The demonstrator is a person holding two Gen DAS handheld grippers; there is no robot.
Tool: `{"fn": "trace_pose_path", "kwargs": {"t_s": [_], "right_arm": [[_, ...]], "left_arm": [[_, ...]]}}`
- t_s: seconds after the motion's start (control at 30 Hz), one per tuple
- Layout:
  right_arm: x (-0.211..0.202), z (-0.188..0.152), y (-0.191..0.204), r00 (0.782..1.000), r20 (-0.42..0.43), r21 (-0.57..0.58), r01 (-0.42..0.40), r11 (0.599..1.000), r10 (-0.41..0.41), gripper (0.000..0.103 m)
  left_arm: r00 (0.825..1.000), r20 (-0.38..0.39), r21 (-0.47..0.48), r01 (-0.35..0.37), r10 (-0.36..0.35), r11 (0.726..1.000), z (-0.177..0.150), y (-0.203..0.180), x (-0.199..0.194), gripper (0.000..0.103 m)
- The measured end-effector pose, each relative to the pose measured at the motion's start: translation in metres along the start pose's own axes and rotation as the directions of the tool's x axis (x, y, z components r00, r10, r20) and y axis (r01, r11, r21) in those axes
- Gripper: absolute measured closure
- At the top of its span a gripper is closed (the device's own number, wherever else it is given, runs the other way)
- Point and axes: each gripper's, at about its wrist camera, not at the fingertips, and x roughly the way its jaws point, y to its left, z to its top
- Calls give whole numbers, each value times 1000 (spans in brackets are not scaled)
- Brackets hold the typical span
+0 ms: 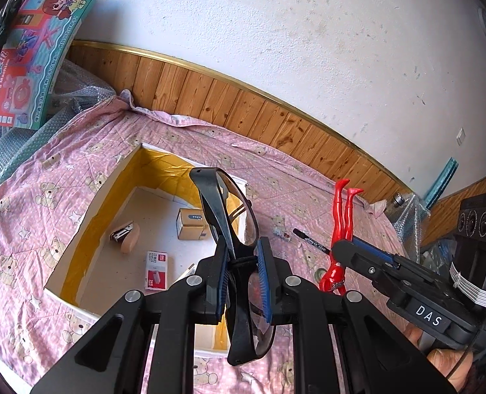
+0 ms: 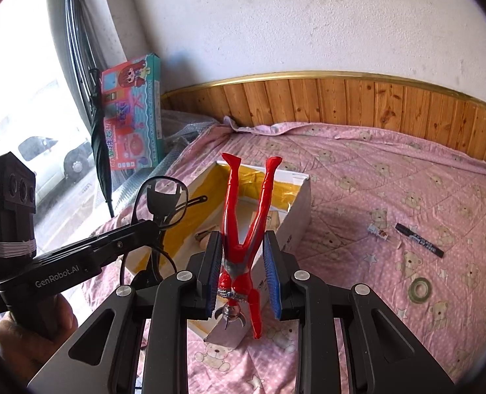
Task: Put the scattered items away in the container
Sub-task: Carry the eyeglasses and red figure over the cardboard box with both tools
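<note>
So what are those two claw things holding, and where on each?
Left gripper holds the glasses at the bridge; right gripper holds the red figure upside down by its torso.

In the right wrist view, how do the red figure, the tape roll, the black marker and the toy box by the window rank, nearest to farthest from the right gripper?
1. Red figure: held between the fingers of the right gripper.
2. Tape roll: on the bedspread, to the right.
3. Black marker: on the right, beyond the tape.
4. Toy box: far left, by the window.
</note>
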Motion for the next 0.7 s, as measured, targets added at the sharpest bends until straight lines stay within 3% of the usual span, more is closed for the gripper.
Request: {"fn": "trace_pose_path", "kwargs": {"t_s": [0.7], "right_arm": [[44,12,36,997,-56,-70,-50,996,46,77]], "left_arm": [[999,22,-73,-40,42,997,7,51,-10,86]]}}
